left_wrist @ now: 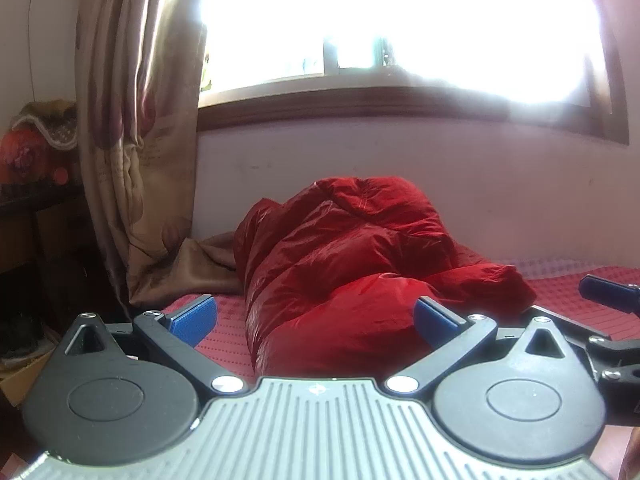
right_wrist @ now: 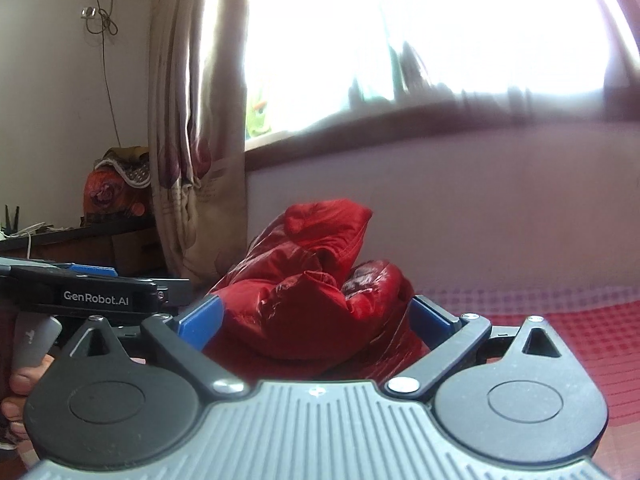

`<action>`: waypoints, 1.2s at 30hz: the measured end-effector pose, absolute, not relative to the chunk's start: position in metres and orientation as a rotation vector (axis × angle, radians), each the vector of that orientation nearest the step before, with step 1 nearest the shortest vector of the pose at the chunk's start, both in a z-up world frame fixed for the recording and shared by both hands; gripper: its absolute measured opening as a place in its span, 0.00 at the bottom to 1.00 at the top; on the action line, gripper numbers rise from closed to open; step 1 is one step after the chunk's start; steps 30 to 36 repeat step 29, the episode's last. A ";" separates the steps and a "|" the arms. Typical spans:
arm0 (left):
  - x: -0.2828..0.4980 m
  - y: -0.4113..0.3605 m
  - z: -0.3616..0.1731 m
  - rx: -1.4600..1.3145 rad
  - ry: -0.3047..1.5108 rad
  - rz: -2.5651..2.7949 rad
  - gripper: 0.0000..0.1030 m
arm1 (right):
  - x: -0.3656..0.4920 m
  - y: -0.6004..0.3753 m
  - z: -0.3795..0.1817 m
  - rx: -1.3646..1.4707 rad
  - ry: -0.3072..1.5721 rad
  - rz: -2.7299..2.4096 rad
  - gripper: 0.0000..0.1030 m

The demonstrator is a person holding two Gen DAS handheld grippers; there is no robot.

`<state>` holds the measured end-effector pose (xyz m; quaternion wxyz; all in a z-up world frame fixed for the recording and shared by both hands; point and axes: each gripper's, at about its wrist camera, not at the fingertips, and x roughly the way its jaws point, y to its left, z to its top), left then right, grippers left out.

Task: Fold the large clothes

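A puffy red down jacket [left_wrist: 348,264] lies bunched up on the red checked bed cover [left_wrist: 580,312], close to the wall under the window. My left gripper [left_wrist: 316,316] is open, its blue fingers [left_wrist: 192,318] spread either side of the jacket's near end. In the right wrist view the same red jacket [right_wrist: 312,292] bulges between the wide-spread blue fingers [right_wrist: 198,324] of my right gripper [right_wrist: 316,322], which is open; I cannot tell whether the pads touch the cloth. The right gripper's blue fingertip [left_wrist: 604,292] shows at the right edge of the left wrist view.
A beige flowered curtain [left_wrist: 136,140] hangs at the left and pools on the bed's corner. Behind it stands a dark shelf [right_wrist: 80,236] with an orange bag [right_wrist: 112,192] and cables. The white wall [left_wrist: 400,168] runs along the bed's far side. A hand [right_wrist: 20,384] holds the left gripper's grey handle.
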<state>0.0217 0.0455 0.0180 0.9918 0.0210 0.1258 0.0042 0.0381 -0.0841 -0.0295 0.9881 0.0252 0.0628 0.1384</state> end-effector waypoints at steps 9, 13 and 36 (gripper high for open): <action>0.006 0.039 0.021 0.037 0.252 -0.007 1.00 | 0.029 -0.087 -0.032 0.047 0.119 0.276 0.98; 0.004 0.034 0.021 0.032 0.265 -0.012 1.00 | 0.028 -0.088 -0.032 0.046 0.118 0.279 0.99; 0.002 0.027 0.013 0.009 0.290 0.025 1.00 | 0.029 -0.091 -0.036 0.042 0.115 0.282 0.99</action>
